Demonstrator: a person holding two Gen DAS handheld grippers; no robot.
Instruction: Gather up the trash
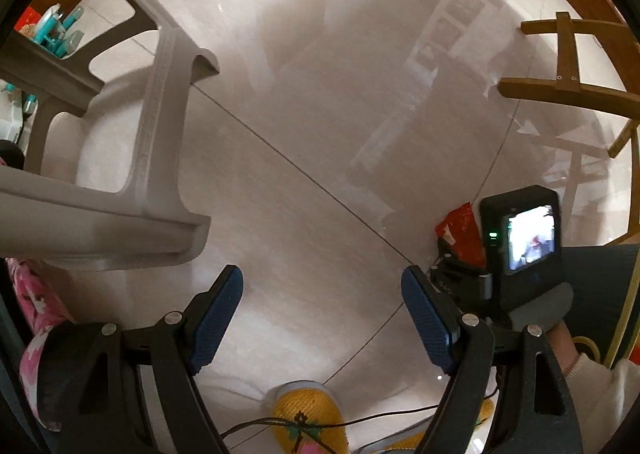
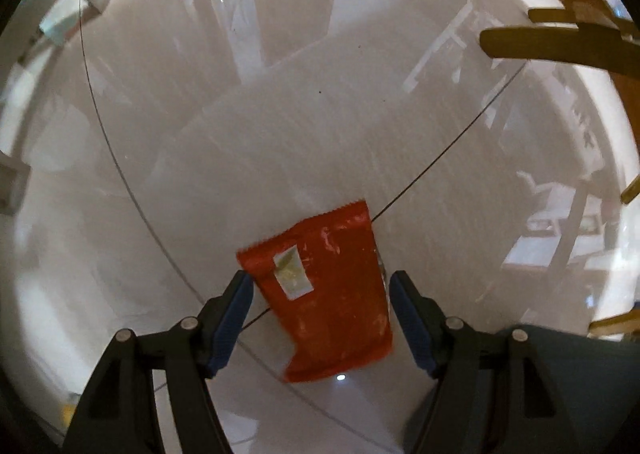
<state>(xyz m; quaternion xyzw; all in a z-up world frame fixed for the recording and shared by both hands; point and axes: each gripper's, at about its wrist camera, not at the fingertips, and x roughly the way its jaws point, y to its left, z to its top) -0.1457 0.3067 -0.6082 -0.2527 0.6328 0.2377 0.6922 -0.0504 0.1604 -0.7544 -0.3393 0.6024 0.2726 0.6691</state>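
1. Grey plastic stool (image 1: 160, 102) far left, standing on the glossy white tile floor (image 1: 304, 102); pink patterned sleeve (image 1: 36, 318) at the left edge
2. Left gripper (image 1: 322, 318) aimed down at bare tile, blue pads spread wide, nothing between them; yellow knitted slipper (image 1: 308, 426) below it
3. Right gripper (image 2: 320, 318) also aimed down, jaws apart; red snack wrapper (image 2: 332, 294) flat on the floor between the pads, across a tile seam; no pad contact visible
4. Wooden chair legs (image 1: 568, 54) far right

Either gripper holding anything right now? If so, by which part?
Nothing held. Left gripper open, empty. Right gripper open around red wrapper, pads clear of it.
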